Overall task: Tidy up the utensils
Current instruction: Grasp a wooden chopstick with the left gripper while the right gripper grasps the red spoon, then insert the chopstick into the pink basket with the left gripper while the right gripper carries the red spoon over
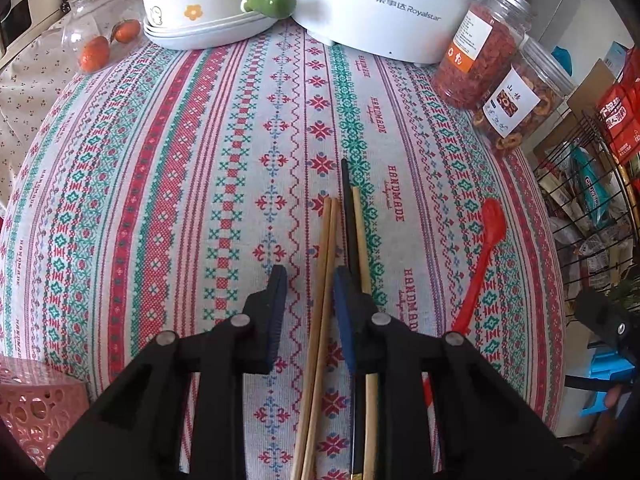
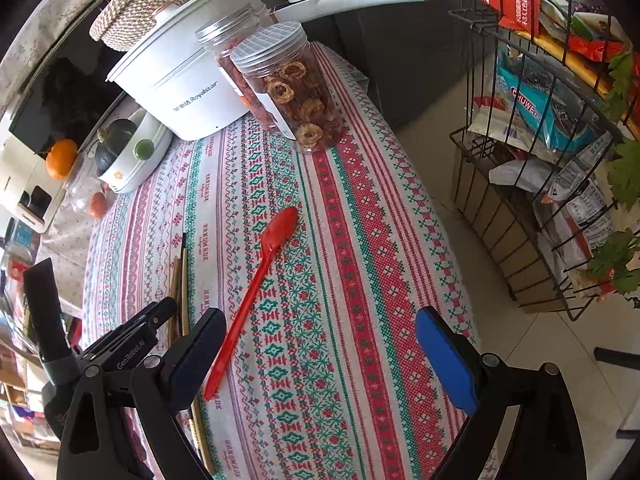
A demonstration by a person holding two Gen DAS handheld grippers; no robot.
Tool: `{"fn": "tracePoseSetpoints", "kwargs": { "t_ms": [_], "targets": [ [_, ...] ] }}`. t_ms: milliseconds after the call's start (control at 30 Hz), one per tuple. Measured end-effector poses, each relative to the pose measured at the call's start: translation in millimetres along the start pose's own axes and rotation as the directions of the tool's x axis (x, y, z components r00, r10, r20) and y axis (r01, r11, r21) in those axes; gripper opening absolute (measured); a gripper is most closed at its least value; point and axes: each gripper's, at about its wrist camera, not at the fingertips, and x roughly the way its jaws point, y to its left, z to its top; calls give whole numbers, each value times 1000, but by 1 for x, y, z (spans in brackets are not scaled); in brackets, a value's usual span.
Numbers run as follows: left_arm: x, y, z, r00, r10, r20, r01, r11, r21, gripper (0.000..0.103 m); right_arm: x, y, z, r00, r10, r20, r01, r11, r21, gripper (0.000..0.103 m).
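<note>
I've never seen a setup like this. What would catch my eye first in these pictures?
Probably the busy red-and-green patterned tablecloth covering the whole table. On it lie wooden chopsticks running between the left gripper's black fingers, and to their right a bright red plastic spoon.
</note>
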Motion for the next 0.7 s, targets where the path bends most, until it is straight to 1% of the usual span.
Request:
{"fn": "tracePoseSetpoints", "kwargs": {
  "t_ms": [67,133,200,233,267,300,333,400,433,500,533,567,600,633,700],
  "targets": [
    [0,-1,2,1000,-4,-6,4,1000,6,26,10,1,4,1000,10,-8,-10,1000,-5,96],
    [1,-1,4,1000,-13,-9,13,1000,2,26,20,6,7,1000,2,-14,-2,1000,-24,95],
    [1,0,6,999,-32,-7,32,999,-4,25,28,13,11,1000,-6,-1,6,999,-45,92],
    [2,0,7,999,-36,-1,36,999,0,17,32,17,13,1000,-9,6,10,998,-58,89],
    [2,1,7,1000,-27,5,27,1000,7,10,37,22,15,1000,-15,12,15,997,-75,87],
    [2,3,6,999,-33,14,33,999,10,10,42,27,16,1000,-26,17,27,995,-94,81],
    [1,10,8,999,-48,19,48,999,5,10,48,31,18,999,-45,21,47,992,-113,76],
    [-3,11,4,998,-54,32,54,999,-7,10,60,39,20,995,-95,29,98,985,-145,70],
    [-5,12,1,998,-53,38,53,999,-7,10,62,44,21,990,-123,63,132,978,-164,68],
    [-9,15,-7,997,-52,48,53,999,-6,10,69,53,22,982,-166,85,180,963,-202,66],
    [-10,15,-9,997,-53,51,53,999,-4,10,73,58,23,979,-183,88,199,954,-225,61],
    [-12,14,-12,997,-52,52,52,999,-1,10,76,63,23,973,-207,103,226,941,-251,60],
    [-14,13,-15,997,-53,53,53,999,4,10,78,68,22,967,-225,119,250,928,-278,52],
    [-17,12,-21,997,-54,53,54,998,11,10,78,71,22,971,-206,124,234,927,-293,35],
    [-21,10,-27,997,-55,53,54,998,23,10,78,73,22,973,-198,117,225,927,-301,28]
  ]
}}
